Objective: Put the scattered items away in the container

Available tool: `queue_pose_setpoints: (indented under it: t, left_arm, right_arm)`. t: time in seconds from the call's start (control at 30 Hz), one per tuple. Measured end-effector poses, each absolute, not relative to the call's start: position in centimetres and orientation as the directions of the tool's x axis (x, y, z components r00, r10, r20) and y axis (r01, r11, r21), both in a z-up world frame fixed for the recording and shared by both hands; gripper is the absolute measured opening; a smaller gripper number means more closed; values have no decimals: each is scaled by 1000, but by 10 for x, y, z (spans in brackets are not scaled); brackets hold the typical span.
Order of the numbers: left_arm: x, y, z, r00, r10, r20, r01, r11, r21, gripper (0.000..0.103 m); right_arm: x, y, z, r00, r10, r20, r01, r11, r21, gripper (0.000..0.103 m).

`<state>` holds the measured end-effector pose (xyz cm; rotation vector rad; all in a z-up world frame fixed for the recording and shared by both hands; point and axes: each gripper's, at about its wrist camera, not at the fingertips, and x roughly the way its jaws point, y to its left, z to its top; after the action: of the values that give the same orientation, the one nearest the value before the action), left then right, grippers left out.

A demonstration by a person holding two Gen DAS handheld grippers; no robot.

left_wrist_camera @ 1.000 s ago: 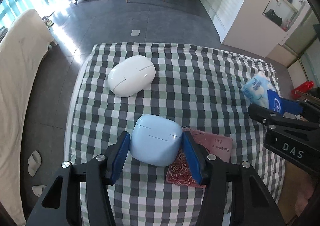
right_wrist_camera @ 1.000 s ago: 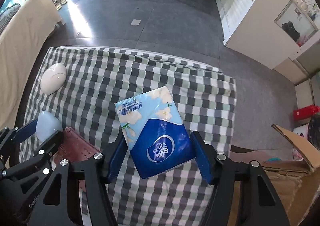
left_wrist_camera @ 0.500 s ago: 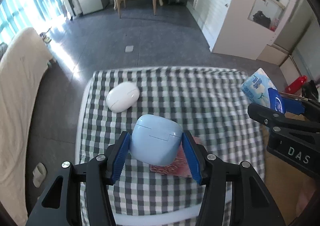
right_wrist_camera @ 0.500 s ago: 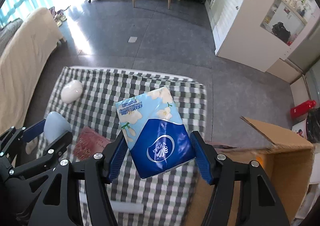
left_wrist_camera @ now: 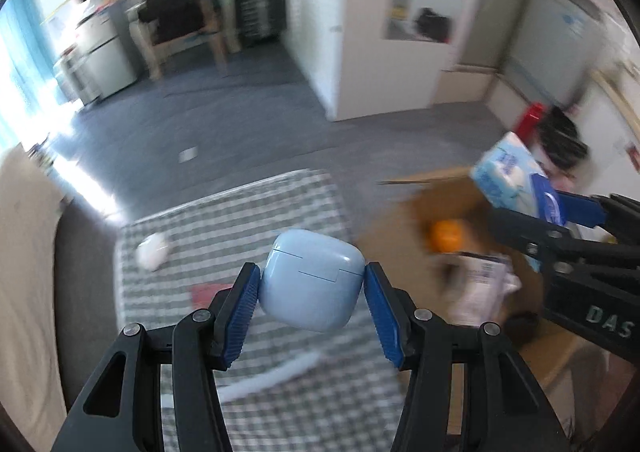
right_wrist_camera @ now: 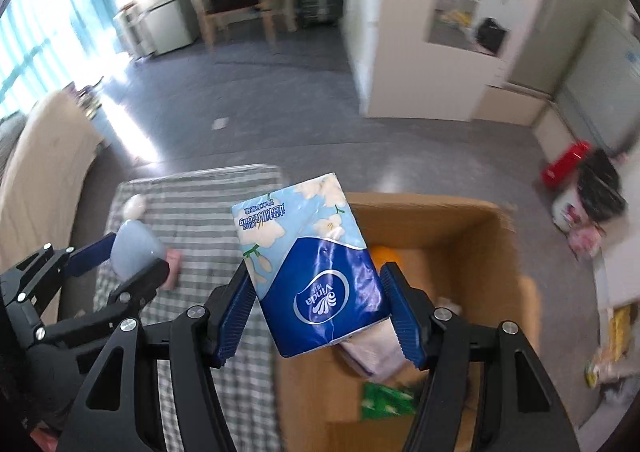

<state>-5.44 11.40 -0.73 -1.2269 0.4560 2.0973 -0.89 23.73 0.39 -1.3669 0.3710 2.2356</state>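
Checked cloth (left_wrist_camera: pixel 240 220) below; left gripper (left_wrist_camera: pixel 312 292) clamps blue case (left_wrist_camera: pixel 312 280).

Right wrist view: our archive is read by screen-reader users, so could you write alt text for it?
The right tool grips a blue-and-white tissue pack above an open cardboard box that already holds an orange item and packets. At left, the left tool holds a pale blue case over a checked cloth.

The blue-and-white plastic tissue pack (right_wrist_camera: pixel 316 272) is showing "Vinda" and "Ultra Strong"; the black right gripper (left_wrist_camera: pixel 516 208) body is showing "DAS".
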Motion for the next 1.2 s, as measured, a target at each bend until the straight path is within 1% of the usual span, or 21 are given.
queue_pose_setpoints:
  t: [0.1, 0.23, 0.4, 0.57, 0.63, 0.7, 0.73, 0.77, 0.8, 1.03, 1.2]
  left_arm:
    - [-25, 156, -6, -305, 407, -861, -752, -658, -44, 55]
    - [9, 201, -20, -265, 415, -871, -795, -605, -46, 55]
    - [36, 222, -59, -228, 359, -905, -803, -595, -34, 55]
    - [51, 229, -99, -215, 264, -940, -790, -613, 8, 55]
    - [56, 230, -109, -209, 236, -949, -792, -610, 23, 60]
    - [56, 228, -112, -200, 227, -953, -786, -617, 18, 98]
    - [56, 226, -110, -195, 240, -951, -786, -619, 5, 100]
    - [55, 225, -107, -201, 251, -947, -782, -623, 1, 100]
    - [54, 223, -104, -213, 255, -943, -775, -632, 4, 101]
    - [49, 221, -87, -267, 241, -933, -751, -659, 45, 103]
    - [40, 209, -65, -291, 269, -918, -728, -685, 30, 103]
  right_arm:
    - [32, 271, 6, -337, 303, -891, -609, -792, -39, 62]
    - [74, 306, -6, -271, 323, -907, -671, -739, -63, 62]
    - [110, 337, -44, -217, 268, -939, -713, -700, -35, 62]
    - [123, 345, -85, -168, 220, -961, -711, -702, -36, 63]
    - [125, 348, -94, -155, 200, -968, -707, -706, -32, 64]
    - [127, 350, -95, -146, 203, -968, -704, -709, -42, 64]
    - [130, 350, -92, -151, 217, -964, -704, -708, -49, 66]
    - [133, 348, -89, -157, 225, -962, -705, -708, -51, 71]
    - [132, 347, -85, -164, 228, -960, -703, -709, -49, 72]
    - [123, 344, -71, -184, 254, -950, -698, -714, -55, 72]
    - [114, 336, -53, -207, 273, -940, -688, -724, -59, 72]
